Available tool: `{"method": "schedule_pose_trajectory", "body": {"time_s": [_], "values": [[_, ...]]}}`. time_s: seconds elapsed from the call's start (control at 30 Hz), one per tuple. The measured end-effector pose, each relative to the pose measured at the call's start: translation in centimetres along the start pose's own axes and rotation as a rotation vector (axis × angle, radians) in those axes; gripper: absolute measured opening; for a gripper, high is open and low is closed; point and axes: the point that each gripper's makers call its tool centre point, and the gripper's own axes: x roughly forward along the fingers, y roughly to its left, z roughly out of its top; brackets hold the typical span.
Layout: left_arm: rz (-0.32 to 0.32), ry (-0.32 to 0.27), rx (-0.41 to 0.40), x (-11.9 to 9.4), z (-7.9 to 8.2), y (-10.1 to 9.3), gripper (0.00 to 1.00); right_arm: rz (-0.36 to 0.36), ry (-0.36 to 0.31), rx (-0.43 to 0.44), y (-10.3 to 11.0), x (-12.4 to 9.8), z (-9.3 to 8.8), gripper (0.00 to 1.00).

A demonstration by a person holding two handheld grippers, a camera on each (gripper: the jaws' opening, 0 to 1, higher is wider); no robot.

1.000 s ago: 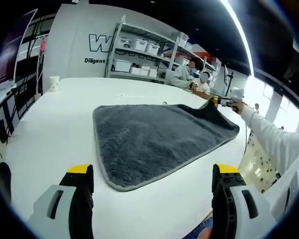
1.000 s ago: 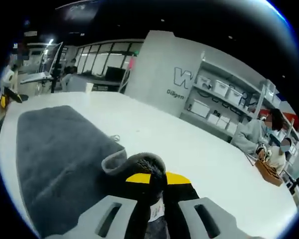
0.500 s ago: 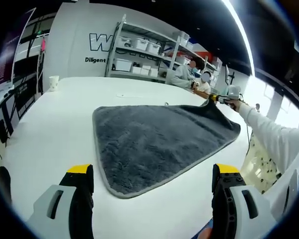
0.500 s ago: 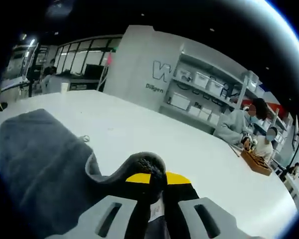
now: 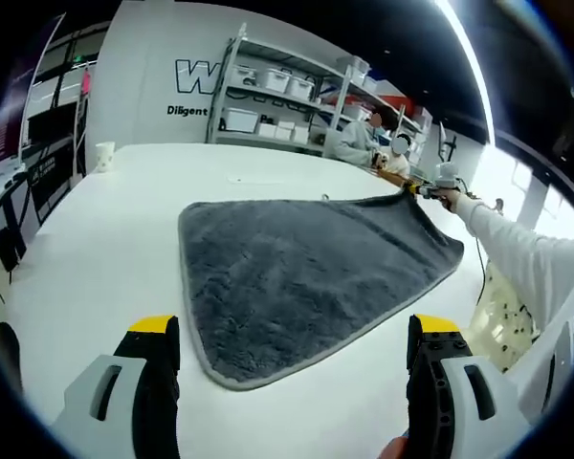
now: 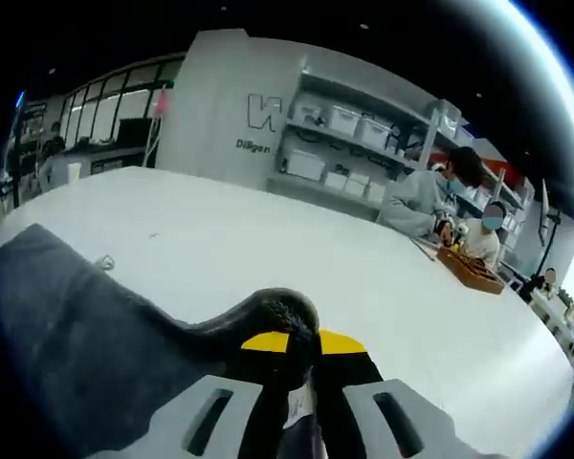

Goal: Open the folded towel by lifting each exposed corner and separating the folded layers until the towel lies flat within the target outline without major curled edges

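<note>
In the left gripper view, your left hand-held gripper (image 5: 292,349) hangs over the near edge of the white bench (image 5: 96,249) with its two yellow-tipped jaws spread wide apart and nothing between them. Beyond it the grey towel (image 5: 297,268) lies spread on the bench, mostly flat, its near corner pointing between the jaws. The far right corner is raised off the bench, pinched by your right hand-held gripper (image 5: 423,190), which comes in from the right at the end of your white sleeve (image 5: 526,268). A paper cup (image 5: 104,156) stands well apart from the towel at the far left of the bench. Behind the bench stand metal shelves (image 5: 287,105) with white bins, and people sit at the far end.

In the right gripper view, your right hand-held gripper (image 6: 290,349) has its jaws closed together on the towel's (image 6: 86,335) corner, and the dark pile bunches up in a hump just above the yellow tips. From there the towel slopes down to the left and spreads over the bench (image 6: 364,277). A small wooden tray (image 6: 469,269) rests on the far right part of the bench, beside seated people. The shelves (image 6: 354,143) line the back wall.
</note>
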Motion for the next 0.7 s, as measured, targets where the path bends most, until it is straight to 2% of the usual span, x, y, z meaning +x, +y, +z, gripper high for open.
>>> {"method": "schedule_pose_trajectory", "body": {"time_s": [0.27,0.5,0.7], "values": [[0.006,0.026,-0.006,0.8,-0.4,0.1,0.98,-0.054,0.065,0.084,-1.3,2.5,-2.8,0.03],[0.014,0.036,-0.011,1.1,-0.4,0.4,0.98,-0.073,0.088,0.115,-1.3,3.9,-4.1,0.07],[0.014,0.043,-0.011,1.3,-0.6,0.2,0.98,-0.064,0.093,0.145,-1.5,4.0,-4.9,0.18]]}}
